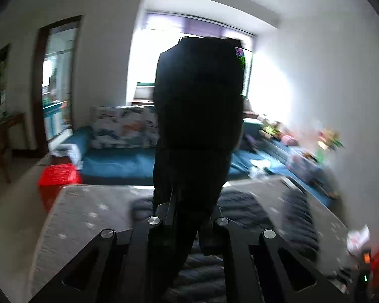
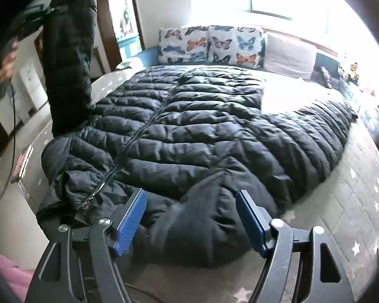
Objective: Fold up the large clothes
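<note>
A big black puffer jacket point(image 2: 189, 126) lies spread, zip up, on a grey quilted cover with white stars point(image 2: 353, 202). My right gripper point(image 2: 190, 195) hovers open over the jacket's near end; its blue pads point(image 2: 130, 222) stand wide apart with only loose fabric below them. One sleeve point(image 2: 70, 50) is pulled up at the upper left of the right wrist view, where the left gripper point(image 2: 35, 12) shows dimly. In the left wrist view my left gripper point(image 1: 187, 214) is shut on that black sleeve point(image 1: 199, 101), which fills the middle of the blurred picture.
Butterfly-print cushions point(image 2: 209, 45) and a pale pillow point(image 2: 290, 53) line the far edge by a bright window. A blue sofa point(image 1: 118, 156) lies beyond, with a red stool point(image 1: 58, 176) to its left. Toys point(image 1: 328, 139) sit along the right wall. A doorway point(image 1: 58, 80) opens at left.
</note>
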Demonstrator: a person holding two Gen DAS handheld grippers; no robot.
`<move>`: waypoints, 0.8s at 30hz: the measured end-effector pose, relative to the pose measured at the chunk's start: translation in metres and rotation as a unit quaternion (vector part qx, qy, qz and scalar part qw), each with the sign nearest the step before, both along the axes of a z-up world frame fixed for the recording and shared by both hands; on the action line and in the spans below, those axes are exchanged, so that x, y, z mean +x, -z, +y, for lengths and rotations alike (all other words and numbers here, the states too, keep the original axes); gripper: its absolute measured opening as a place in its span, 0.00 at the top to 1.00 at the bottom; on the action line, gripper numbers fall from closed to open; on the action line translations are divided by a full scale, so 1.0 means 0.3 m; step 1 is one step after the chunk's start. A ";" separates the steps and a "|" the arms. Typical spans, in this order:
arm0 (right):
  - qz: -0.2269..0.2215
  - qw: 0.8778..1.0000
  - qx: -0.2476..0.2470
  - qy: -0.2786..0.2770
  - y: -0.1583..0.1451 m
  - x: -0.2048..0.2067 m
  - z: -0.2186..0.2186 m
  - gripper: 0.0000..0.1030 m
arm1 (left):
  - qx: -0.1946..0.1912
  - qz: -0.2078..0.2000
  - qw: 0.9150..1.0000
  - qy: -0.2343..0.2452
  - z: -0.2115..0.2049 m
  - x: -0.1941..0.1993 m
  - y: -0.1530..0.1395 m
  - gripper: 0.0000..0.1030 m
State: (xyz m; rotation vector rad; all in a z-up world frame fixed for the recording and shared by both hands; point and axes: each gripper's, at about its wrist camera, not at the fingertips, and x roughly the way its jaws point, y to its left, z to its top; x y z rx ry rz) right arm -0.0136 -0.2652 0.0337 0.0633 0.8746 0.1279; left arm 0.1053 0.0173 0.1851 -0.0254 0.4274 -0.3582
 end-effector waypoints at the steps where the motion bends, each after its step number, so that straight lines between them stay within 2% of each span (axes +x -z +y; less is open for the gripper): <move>1: -0.002 1.000 0.005 0.007 0.001 -0.001 -0.017 0.22 | 0.006 0.003 1.000 0.011 -0.058 -0.033 0.021 0.89; 4: -0.002 0.999 0.032 0.032 0.020 -0.021 -0.090 0.22 | 0.035 0.027 0.997 0.061 -0.270 -0.127 0.145 0.89; 6: 0.004 0.998 0.046 0.049 0.043 -0.033 -0.130 0.22 | 0.048 0.050 0.994 0.081 -0.397 -0.146 0.245 0.89; 9: 0.010 0.995 0.069 0.074 0.074 -0.063 -0.187 0.22 | 0.091 0.095 0.985 0.107 -0.575 -0.176 0.444 0.89; 12: 0.010 0.993 0.078 0.087 0.084 -0.101 -0.220 0.22 | 0.135 0.152 0.970 0.132 -0.725 -0.182 0.651 0.89; 13: 0.010 0.993 0.078 0.091 0.084 -0.111 -0.227 0.22 | 0.160 0.175 0.962 0.137 -0.768 -0.189 0.726 0.89; 15: 0.008 0.993 0.075 0.096 0.076 -0.124 -0.238 0.22 | 0.190 0.178 0.955 0.140 -0.810 -0.200 0.829 0.88; 17: 0.001 0.993 0.070 0.099 0.055 -0.130 -0.246 0.22 | 0.207 0.156 0.955 0.146 -0.822 -0.226 0.859 0.86; 20: -0.010 0.993 0.066 0.099 0.022 -0.120 -0.249 0.22 | 0.196 0.149 0.956 0.160 -0.807 -0.244 0.819 0.78; 22: -0.020 0.993 0.065 0.094 -0.003 -0.104 -0.246 0.22 | 0.190 0.146 0.957 0.163 -0.787 -0.254 0.797 0.69; 24: -0.029 0.994 0.066 0.086 -0.023 -0.076 -0.239 0.22 | 0.183 0.139 0.960 0.158 -0.729 -0.260 0.746 0.38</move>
